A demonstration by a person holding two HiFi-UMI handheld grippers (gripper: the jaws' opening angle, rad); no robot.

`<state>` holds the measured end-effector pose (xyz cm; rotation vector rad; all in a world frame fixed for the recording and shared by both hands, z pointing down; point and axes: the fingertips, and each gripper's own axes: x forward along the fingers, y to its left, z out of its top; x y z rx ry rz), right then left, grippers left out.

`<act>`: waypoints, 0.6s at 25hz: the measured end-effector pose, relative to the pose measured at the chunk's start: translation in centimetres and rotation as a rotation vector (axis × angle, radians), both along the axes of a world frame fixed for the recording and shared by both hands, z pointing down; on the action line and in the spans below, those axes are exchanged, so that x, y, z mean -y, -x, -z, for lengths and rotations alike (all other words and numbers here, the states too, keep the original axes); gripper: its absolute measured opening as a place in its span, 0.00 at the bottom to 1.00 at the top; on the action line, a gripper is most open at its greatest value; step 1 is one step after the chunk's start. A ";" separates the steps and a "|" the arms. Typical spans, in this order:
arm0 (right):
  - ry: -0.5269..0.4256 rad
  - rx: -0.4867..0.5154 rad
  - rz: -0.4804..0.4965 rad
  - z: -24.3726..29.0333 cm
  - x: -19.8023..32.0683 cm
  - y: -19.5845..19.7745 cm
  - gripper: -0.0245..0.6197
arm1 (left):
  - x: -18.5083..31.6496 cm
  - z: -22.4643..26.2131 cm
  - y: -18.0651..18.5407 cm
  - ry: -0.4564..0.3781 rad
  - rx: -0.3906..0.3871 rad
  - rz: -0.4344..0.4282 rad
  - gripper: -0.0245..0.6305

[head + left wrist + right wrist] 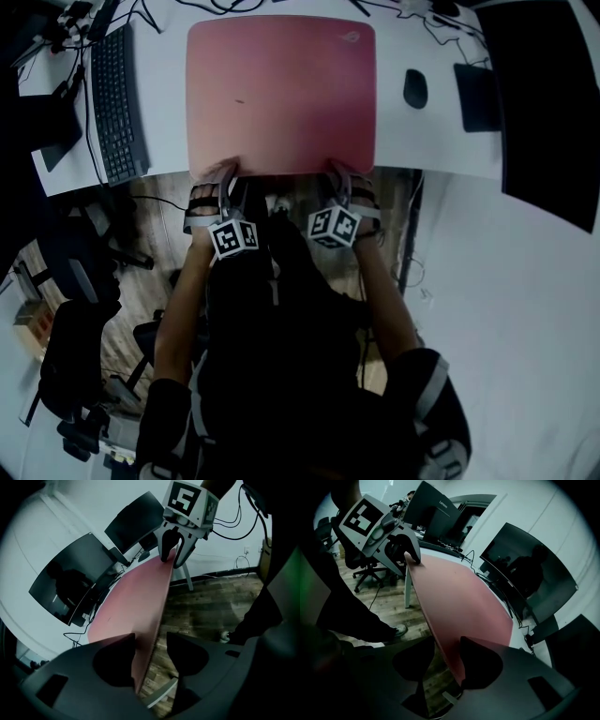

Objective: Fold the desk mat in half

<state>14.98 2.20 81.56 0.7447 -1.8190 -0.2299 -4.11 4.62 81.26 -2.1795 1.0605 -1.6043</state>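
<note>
- Left gripper view: left tool (pixel 151 641) is gaping wide, desk mat (pixel 136 597) edge lying between its jaws.
- Right tool (pixel 447 645) is gaping too, straddling that edge.

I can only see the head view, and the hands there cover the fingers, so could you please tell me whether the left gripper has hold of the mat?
Observer: The mat's near edge sits between the left gripper's fingers, but they are open: floor shows between mat and one finger.
Operator: Thank you. And the other side?
Observer: The right gripper straddles the same edge, fingers apart, the mat's top against one of them.
Operator: Is anything behind the mat?
Observer: Yes, a dark monitor stands beyond its far edge.
</note>
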 end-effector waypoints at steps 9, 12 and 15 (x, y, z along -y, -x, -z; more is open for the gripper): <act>0.048 0.038 0.034 1.0 -0.5 0.5 0.12 | 0.0 1.1 0.3 -0.036 -0.008 -0.018 0.09; 0.042 0.039 0.036 1.1 -0.6 0.6 0.09 | 0.1 1.3 0.3 -0.023 -0.015 -0.015 0.07; 0.055 0.036 0.034 1.5 -0.7 0.6 0.07 | 0.0 1.6 0.4 0.002 -0.026 -0.001 0.07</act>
